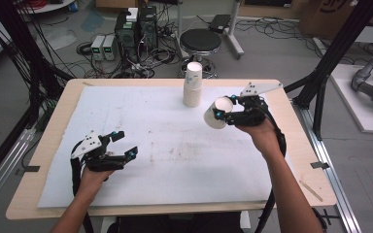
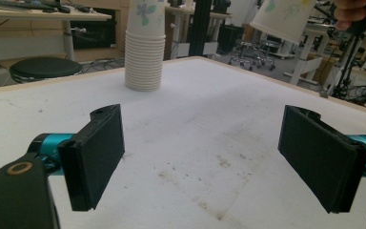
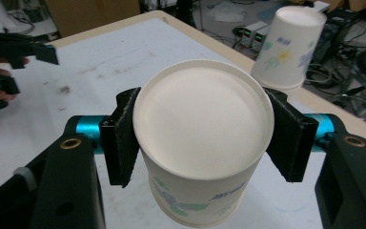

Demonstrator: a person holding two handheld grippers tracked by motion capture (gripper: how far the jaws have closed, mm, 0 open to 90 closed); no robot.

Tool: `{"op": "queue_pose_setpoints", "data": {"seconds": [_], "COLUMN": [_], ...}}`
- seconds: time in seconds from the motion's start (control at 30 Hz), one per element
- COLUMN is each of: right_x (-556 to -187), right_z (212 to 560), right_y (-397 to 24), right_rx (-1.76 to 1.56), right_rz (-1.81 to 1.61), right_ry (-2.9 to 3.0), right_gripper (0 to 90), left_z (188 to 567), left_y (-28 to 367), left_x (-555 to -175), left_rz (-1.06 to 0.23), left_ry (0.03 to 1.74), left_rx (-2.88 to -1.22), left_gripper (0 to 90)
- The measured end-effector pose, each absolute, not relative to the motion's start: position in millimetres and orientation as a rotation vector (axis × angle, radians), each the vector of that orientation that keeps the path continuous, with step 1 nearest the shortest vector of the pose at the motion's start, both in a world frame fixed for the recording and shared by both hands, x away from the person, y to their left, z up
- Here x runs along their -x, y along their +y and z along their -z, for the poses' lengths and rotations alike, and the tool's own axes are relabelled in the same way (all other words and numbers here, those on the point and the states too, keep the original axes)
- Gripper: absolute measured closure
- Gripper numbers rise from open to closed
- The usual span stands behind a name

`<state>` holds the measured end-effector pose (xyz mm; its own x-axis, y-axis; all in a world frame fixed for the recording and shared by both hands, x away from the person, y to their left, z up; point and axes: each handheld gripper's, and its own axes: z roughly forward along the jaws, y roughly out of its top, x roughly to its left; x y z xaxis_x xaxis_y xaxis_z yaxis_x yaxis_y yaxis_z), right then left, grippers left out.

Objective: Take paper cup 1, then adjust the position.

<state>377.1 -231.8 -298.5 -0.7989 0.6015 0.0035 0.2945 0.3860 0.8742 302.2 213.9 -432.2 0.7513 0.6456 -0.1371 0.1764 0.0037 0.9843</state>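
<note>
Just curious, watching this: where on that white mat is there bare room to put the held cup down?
Plenty, it seems. The white mat lies bare from the left gripper across to the right gripper holding the paper cup, and along its near edge too. The one crowded spot is the far edge, where the cup stack stands.

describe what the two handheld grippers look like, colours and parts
Both are black-bodied tools. The left gripper and the right gripper each carry a grey three-cornered plate on top, and a black cable trails from the body. In the gripper views the jaws are flat rectangular black pads on teal metal rods, with brass-coloured ring fittings in the black frame. The forearms are bare, no sleeves.
</note>
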Motion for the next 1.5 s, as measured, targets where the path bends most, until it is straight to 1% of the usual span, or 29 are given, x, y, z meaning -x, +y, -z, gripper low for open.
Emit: {"op": "queue_pose_setpoints", "data": {"seconds": [0.03, 0.07, 0.13, 0.3, 0.63, 0.77, 1.0, 1.13, 1.5], "right_x": [-371, -371, -364, -359, -352, -349, -339, -334, -328], "right_z": [308, 308, 320, 331, 332, 337, 353, 359, 362], "right_y": [-232, -232, -232, -230, -229, -227, -220, -218, -209], "right_rx": [-0.766, -0.766, -0.758, -0.755, -0.726, -0.718, -0.676, -0.659, -0.600], "right_rz": [-1.376, -1.376, -1.375, -1.372, -1.406, -1.423, -1.454, -1.462, -1.513], "right_ry": [2.341, 2.341, 2.348, 2.367, 2.377, 2.385, 2.406, 2.416, 2.468], "right_gripper": [36.3, 36.3, 36.2, 35.9, 35.7, 35.6, 35.6, 35.7, 35.7], "left_z": [432, 432, 432, 431, 429, 430, 429, 430, 422], "left_y": [213, 212, 210, 207, 203, 199, 188, 179, 151], "left_x": [-302, -301, -301, -300, -300, -301, -299, -298, -298], "left_rz": [-0.415, -0.416, -0.412, -0.409, -0.394, -0.368, -0.368, -0.284, -0.234], "left_ry": [0.681, 0.673, 0.668, 0.647, 0.611, 0.588, 0.528, 0.545, 0.428], "left_rx": [-1.554, -1.557, -1.555, -1.559, -1.561, -1.576, -1.633, -1.663, -1.683], "left_gripper": [15.7, 15.7, 15.7, 15.7, 15.7, 15.7, 15.9, 15.7, 15.9]}}
